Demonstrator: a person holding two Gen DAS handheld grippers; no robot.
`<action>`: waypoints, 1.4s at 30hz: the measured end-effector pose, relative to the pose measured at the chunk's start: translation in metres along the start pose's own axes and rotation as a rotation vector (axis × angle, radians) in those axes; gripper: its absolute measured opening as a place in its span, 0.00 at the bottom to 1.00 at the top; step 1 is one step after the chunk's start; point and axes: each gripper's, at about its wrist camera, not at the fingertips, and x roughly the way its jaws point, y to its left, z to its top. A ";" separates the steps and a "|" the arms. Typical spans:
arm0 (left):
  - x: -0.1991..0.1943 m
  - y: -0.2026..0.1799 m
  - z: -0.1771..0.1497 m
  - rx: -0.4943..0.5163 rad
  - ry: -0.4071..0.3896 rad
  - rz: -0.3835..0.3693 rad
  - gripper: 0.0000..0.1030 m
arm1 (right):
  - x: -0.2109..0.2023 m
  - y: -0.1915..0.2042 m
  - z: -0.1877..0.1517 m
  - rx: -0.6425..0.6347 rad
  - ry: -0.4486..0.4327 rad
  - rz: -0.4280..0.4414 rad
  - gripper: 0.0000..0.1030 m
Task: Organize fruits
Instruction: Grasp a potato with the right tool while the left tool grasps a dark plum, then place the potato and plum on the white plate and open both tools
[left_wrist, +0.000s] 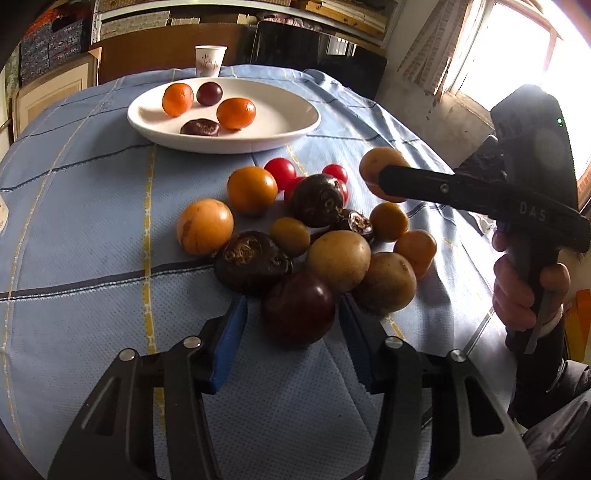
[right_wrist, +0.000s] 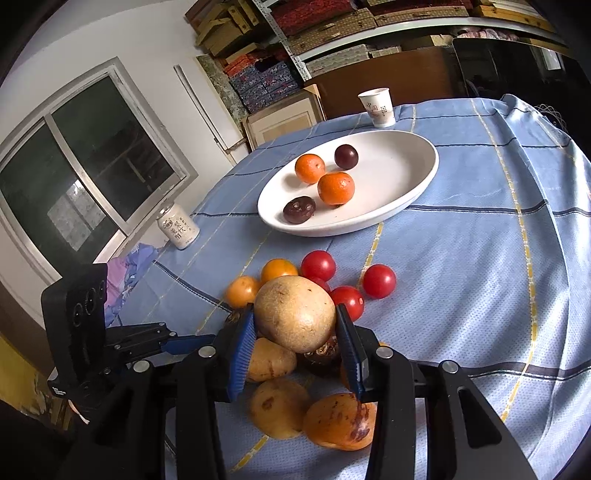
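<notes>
A pile of mixed fruits (left_wrist: 314, 236) lies on the blue checked tablecloth (left_wrist: 74, 229). A white oval plate (left_wrist: 288, 122) behind it holds two oranges and two dark fruits. My left gripper (left_wrist: 293, 314) is open, its blue pads on either side of a dark purple fruit (left_wrist: 299, 306) at the pile's near edge. My right gripper (right_wrist: 295, 321) is shut on a tan round fruit (right_wrist: 295, 314), held above the pile; it also shows in the left wrist view (left_wrist: 380, 170). The plate (right_wrist: 406, 177) lies beyond it.
A paper cup (left_wrist: 209, 61) stands behind the plate. A white can (right_wrist: 177, 227) stands near the table's left edge. Red tomatoes (right_wrist: 378, 280) lie at the pile's far side. Shelves, boxes and windows surround the table.
</notes>
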 end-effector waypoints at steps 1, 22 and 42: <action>0.001 0.000 0.000 -0.002 0.007 0.000 0.49 | 0.000 0.000 0.000 0.000 0.000 0.001 0.42; -0.021 0.008 0.001 -0.036 -0.096 -0.072 0.38 | -0.003 -0.006 -0.001 0.003 -0.041 -0.034 0.42; 0.035 0.086 0.170 -0.068 -0.056 0.211 0.38 | 0.067 -0.035 0.093 0.058 -0.056 -0.105 0.43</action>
